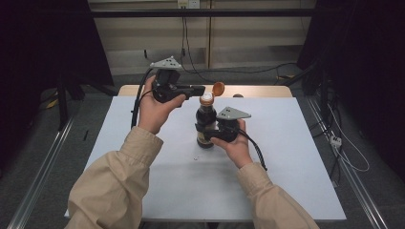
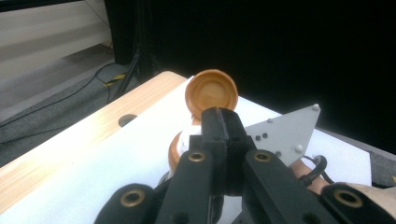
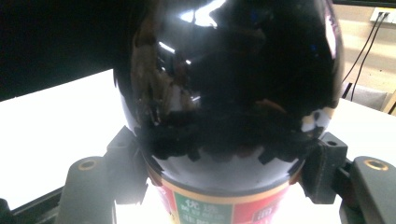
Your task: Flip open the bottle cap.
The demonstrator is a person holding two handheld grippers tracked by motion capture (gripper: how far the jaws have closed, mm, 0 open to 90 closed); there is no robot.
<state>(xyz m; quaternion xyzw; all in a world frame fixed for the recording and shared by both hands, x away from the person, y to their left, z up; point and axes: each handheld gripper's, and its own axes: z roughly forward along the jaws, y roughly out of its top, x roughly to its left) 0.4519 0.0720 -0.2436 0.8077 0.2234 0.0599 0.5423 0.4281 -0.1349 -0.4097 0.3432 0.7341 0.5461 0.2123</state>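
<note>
A dark sauce bottle with a red and green label stands upright near the middle of the white table. My right gripper is shut on its lower body, with a jaw pressed on each side of the glossy bottle in the right gripper view. The bottle's orange flip lid stands swung open above the orange neck cap. My left gripper is held level at neck height, shut, its tips at the lower rim of the lid. Whether they pinch that rim I cannot tell.
The white sheet lies on a wooden tabletop that has a round hole near its far edge. Cables run over the floor behind the table. Black frame posts stand at both sides. A tiny speck lies in front of the bottle.
</note>
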